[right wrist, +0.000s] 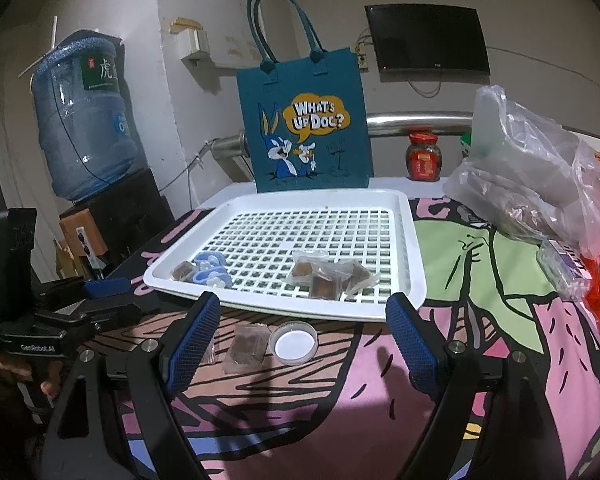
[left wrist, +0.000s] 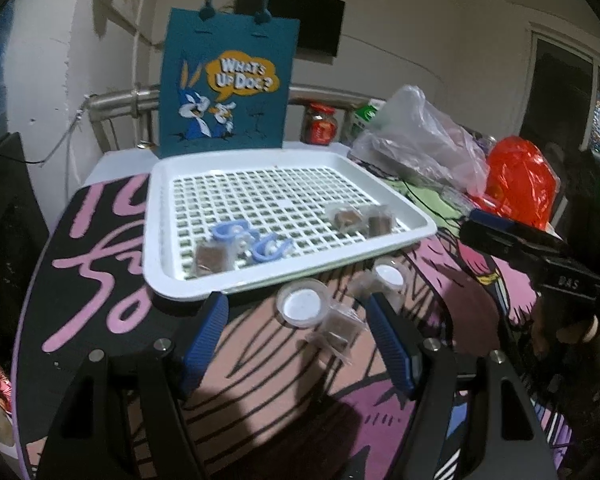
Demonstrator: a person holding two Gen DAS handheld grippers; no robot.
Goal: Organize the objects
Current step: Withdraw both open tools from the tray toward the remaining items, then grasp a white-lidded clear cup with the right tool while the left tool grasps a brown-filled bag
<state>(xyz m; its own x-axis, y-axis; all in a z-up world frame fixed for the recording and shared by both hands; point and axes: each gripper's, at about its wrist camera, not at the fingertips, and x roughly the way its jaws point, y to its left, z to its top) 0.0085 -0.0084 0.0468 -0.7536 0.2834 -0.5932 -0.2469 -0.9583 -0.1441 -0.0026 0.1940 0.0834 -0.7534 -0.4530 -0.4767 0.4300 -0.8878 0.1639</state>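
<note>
Both hand-held grippers, left point(left wrist: 298, 320) and right point(right wrist: 300, 330), hover wide and empty over the counter point(right wrist: 480, 320), just short of the tray point(right wrist: 414, 280). Loose lids point(left wrist: 303, 305) and wrapped cubes point(left wrist: 338, 326) lie between the left fingers. I'd lower over one cube, centre it, close gently so the wrapper doesn't slip, then lift clear of the tray rim.

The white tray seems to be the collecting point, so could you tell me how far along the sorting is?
Done: the white tray already holds blue clips and several wrapped brown snacks.
In hand: nothing; the left gripper and right gripper are both open and empty.
Left: two white-lidded cups and loose snack packets on the cloth in front of the tray.
</note>
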